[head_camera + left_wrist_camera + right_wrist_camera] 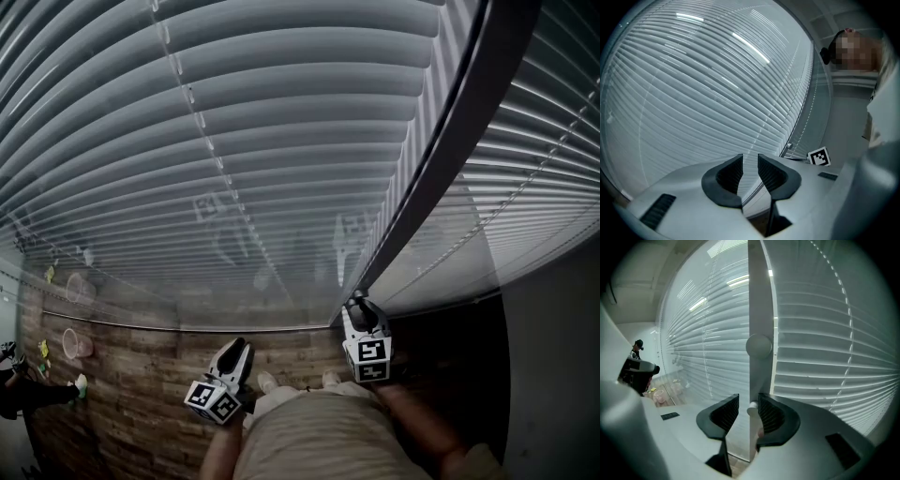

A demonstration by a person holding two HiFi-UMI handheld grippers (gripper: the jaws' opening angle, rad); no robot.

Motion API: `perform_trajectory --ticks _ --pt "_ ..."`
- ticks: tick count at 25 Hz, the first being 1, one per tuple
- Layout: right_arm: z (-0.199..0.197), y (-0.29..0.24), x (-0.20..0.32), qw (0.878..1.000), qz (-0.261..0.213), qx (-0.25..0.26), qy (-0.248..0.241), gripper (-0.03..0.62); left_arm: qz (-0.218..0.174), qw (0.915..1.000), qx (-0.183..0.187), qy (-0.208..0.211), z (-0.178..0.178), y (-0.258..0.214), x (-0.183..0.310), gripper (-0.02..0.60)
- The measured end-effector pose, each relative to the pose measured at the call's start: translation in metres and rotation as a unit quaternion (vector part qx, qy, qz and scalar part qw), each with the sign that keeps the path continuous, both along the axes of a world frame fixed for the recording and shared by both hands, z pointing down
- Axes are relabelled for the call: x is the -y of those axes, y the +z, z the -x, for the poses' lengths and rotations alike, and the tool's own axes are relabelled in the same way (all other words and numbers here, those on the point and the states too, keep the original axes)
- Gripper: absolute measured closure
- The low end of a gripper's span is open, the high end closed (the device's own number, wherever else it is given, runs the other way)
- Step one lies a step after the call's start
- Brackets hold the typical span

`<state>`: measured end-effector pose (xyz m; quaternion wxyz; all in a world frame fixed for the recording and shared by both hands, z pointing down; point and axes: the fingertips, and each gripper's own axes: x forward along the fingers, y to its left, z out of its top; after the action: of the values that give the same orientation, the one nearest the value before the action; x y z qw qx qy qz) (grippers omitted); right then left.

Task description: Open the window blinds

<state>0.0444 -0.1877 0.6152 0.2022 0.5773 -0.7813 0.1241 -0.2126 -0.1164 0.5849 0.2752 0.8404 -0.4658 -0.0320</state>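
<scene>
At window post [441, 159] | right tongs [748, 399] narrowly apart round white rod end [752, 409], seemingly touching one pad only | left tongs [750, 158] apart, empty, facing shut blinds [281, 141] | risk: rod slipping out when turned, from loose one-sided grip

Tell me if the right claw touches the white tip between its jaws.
Cannot tell. In the right gripper view the white tip clears one pad of the right claw but nears the other; neither gap nor contact shows plainly.
</scene>
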Motion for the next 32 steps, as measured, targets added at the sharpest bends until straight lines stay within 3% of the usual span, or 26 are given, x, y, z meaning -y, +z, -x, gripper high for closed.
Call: perform_trajectory --ticks 21,26,32 --pt "-0.011 0.02 0.005 0.998 0.007 0.02 0.053 0.461 0.01 0.9998 0.013 0.014 0.018 -0.003 -0.008 0.476" --pt "-0.015 0.022 0.005 0.989 0.027 0.126 0.077 0.462 0.009 0.9997 0.012 0.019 0.017 -0.004 -0.008 0.476" --pt "-0.02 0.028 0.005 0.945 0.08 0.299 0.102 0.465 0.008 0.9996 0.012 0.023 0.02 -0.005 -0.009 0.474"
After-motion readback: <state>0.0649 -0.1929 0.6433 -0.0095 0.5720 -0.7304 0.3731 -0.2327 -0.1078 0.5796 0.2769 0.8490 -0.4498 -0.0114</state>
